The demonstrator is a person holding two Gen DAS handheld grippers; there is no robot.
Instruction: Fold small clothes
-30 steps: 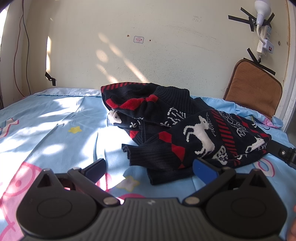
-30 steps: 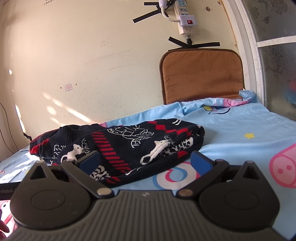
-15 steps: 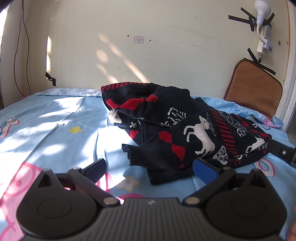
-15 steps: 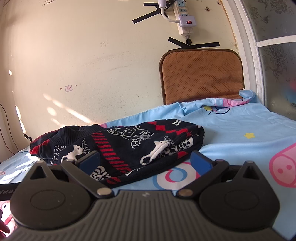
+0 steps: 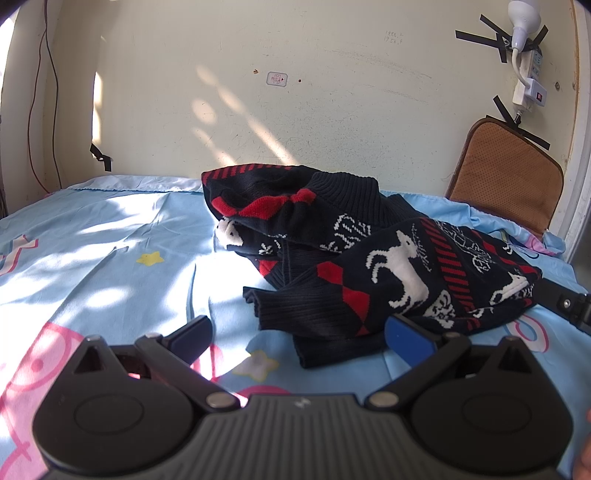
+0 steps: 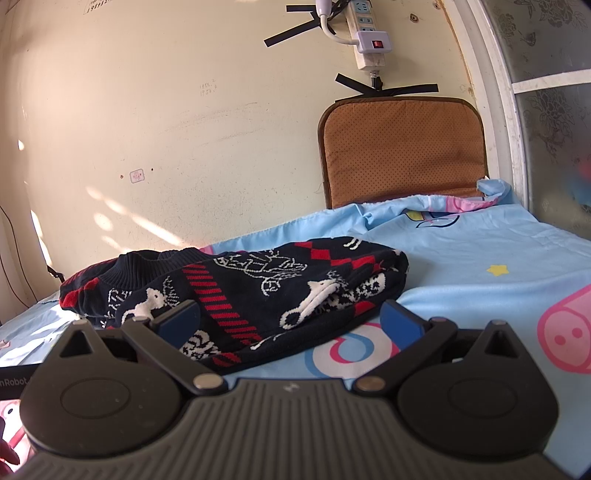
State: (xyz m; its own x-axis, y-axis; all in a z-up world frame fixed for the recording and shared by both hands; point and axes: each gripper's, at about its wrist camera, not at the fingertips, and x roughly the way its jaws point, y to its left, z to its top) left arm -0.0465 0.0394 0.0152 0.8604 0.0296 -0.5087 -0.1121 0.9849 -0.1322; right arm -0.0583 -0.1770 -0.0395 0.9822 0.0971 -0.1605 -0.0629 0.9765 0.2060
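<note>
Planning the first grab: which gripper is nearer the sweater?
Right gripper, seemingly: the sweater lies between its open jaws. Left gripper sits just short of its cuff.

A home bedroom is showing: a cartoon-print bedsheet [image 5: 110, 266] is covering the lower frame, with a taped power strip [image 6: 365, 33] hanging upper right.

sweater [image 5: 373, 266]: navy, red diamonds, white reindeer | bedsheet [image 5: 110, 251]: light blue, pink cartoons, yellow stars
</note>
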